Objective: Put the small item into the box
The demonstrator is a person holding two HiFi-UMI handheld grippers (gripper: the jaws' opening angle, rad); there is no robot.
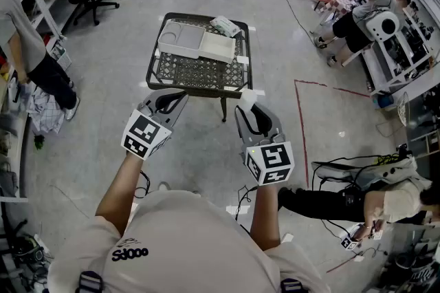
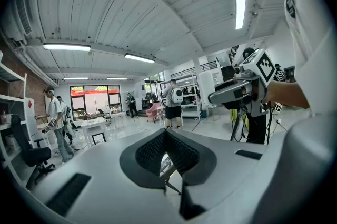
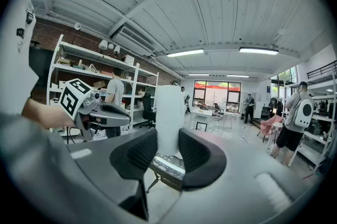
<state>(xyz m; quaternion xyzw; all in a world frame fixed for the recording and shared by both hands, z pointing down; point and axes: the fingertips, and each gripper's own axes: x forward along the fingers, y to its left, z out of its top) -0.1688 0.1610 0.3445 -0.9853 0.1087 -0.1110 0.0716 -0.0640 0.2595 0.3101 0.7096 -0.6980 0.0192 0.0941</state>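
The left tongs are pressed together at the tips with nothing between them, held in the air before the near side of the dark metal lattice tabletop. On the far part of this tabletop lies the white shallow open box, with a crumpled clear plastic bag just beside its far right corner. The right tongs are pinching the small white cylindrical item, upright between the pads, in the air near the tabletop's near right corner, not in the box.

White item lower end hidden between fingers; perhaps foam.
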